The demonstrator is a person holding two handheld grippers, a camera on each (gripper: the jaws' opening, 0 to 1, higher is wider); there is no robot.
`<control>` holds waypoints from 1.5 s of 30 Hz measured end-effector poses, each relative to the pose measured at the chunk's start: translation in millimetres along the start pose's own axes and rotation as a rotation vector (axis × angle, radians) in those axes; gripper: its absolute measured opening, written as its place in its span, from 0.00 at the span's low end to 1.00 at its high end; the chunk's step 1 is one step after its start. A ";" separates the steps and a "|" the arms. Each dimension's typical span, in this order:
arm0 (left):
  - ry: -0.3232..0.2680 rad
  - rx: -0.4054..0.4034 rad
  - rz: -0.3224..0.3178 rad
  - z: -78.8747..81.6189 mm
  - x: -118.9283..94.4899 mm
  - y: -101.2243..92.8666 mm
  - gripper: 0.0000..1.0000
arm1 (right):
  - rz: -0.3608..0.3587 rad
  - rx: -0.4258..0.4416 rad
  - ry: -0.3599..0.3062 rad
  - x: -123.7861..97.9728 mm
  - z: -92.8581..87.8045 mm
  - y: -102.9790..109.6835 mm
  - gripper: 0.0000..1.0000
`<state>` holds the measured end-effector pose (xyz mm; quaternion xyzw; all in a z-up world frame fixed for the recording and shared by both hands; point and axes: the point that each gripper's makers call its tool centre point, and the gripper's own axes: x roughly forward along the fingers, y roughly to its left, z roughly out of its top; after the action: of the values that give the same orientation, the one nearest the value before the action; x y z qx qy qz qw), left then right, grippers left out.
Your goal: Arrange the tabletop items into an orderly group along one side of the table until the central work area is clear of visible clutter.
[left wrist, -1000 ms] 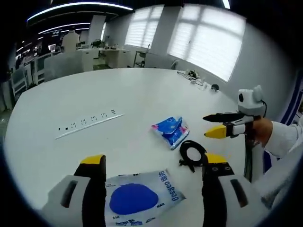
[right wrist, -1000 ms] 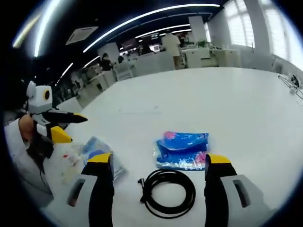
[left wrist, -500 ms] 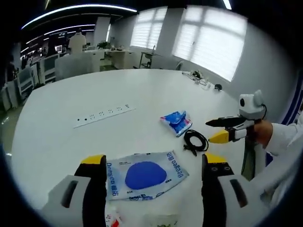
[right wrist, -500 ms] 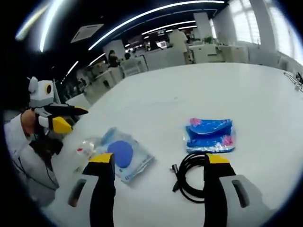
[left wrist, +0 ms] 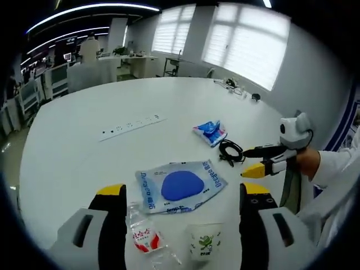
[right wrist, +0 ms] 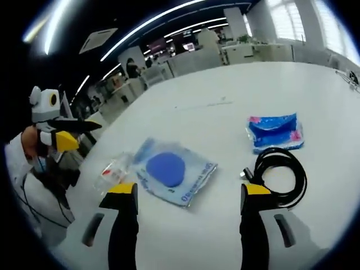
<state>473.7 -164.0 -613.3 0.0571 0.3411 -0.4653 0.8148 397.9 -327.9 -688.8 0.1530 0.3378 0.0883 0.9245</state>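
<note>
Both grippers have been drawn back, fingers spread and empty. On the tabletop, a cup and sachet, half cut off, are now seen beside the pouch; cable and blue pack lie apart.

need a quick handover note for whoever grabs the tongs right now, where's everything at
Left tongs: open, holding nothing, above the near table edge.
Right tongs: open, holding nothing, over the table.
Items: large blue-and-white pouch lies flat near the middle; small clear packet and paper cup sit just before the left tongs; coiled black cable lies close to the small blue pack, whether touching is unclear; white power strip sits apart, farther out on the table.
Done: nothing looks grouped yet.
Left: gather all items along one side, probably starting with the pouch.
</note>
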 end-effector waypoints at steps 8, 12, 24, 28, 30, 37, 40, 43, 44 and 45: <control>0.024 0.017 -0.027 -7.9 -3.8 16.5 0.84 | -0.035 0.071 0.016 16.2 -21.2 10.8 0.64; 0.032 0.023 -0.044 -11.5 -1.1 22.8 0.84 | -0.069 0.120 0.012 24.4 -27.1 9.4 0.56; 0.057 0.020 -0.068 -18.5 21.0 41.6 0.82 | -0.116 0.208 0.035 43.9 -41.9 -2.1 0.29; 0.060 0.013 -0.074 -19.5 27.7 43.5 0.82 | -0.111 0.226 0.042 47.9 -43.3 -6.4 0.18; 0.065 0.018 -0.076 -20.8 31.8 43.6 0.82 | -0.108 0.225 0.049 49.3 -44.4 -7.1 0.10; 0.075 0.021 -0.084 -21.7 43.5 44.5 0.81 | -0.120 0.223 0.064 51.6 -47.6 -9.8 0.00; 0.079 0.022 -0.087 -21.1 48.4 45.2 0.80 | -0.127 0.213 0.070 53.0 -48.7 -10.4 0.00; 0.087 0.031 -0.085 -19.6 53.5 46.5 0.80 | -0.126 0.214 0.075 53.9 -49.0 -11.2 0.00; 0.089 0.033 -0.084 -19.0 55.6 47.4 0.79 | -0.125 0.214 0.072 53.9 -48.3 -11.4 0.00; 0.091 0.036 -0.084 -18.2 59.1 48.5 0.79 | -0.125 0.215 0.070 53.9 -47.8 -11.8 0.00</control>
<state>522.9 -171.9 -674.0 0.0787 0.3716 -0.5020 0.7770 408.2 -313.9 -759.7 0.2265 0.3863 -0.0008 0.8941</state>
